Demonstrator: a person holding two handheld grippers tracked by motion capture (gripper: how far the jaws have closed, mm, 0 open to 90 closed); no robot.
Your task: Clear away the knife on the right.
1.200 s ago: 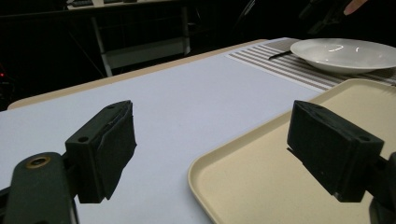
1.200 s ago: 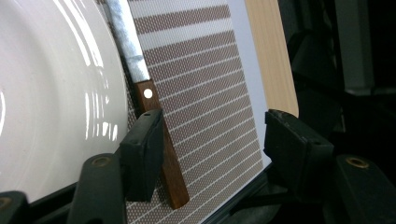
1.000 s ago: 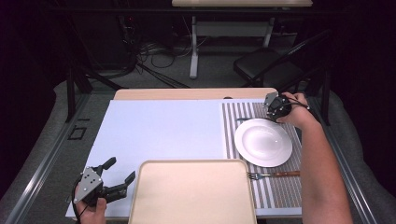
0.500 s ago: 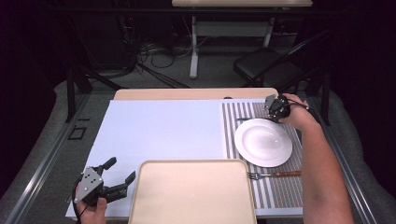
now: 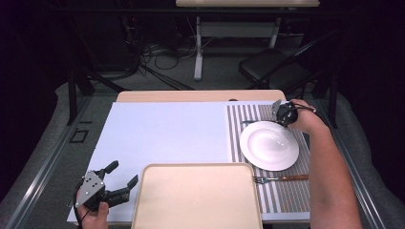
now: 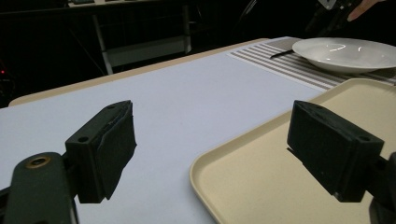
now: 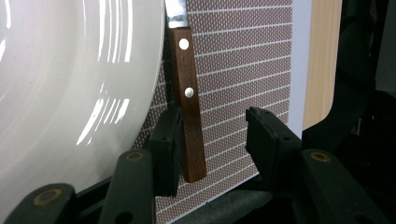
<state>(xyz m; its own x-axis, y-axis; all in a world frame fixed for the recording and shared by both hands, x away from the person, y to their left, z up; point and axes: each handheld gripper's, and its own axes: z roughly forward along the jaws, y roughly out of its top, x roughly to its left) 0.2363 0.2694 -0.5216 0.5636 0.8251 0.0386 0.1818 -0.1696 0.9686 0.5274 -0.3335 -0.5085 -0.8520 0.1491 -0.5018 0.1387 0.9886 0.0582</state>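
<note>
Little has shifted since before: right tongs [image 7: 212, 140] stay released astride the wooden-handled steel knife [image 7: 187, 93], lying on the striped placemat [image 7: 243, 60] beyond the white round plate [image 7: 70, 84]; left tongs [image 6: 210, 149] released.

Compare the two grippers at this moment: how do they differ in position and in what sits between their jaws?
The right gripper is at the far edge of the striped mat, jaws open around the wooden handle of a knife beside the white plate. The left gripper is at the near left, jaws spread much wider, with nothing between them except the corner of the tan tray below. Both are open and hold nothing.
</note>
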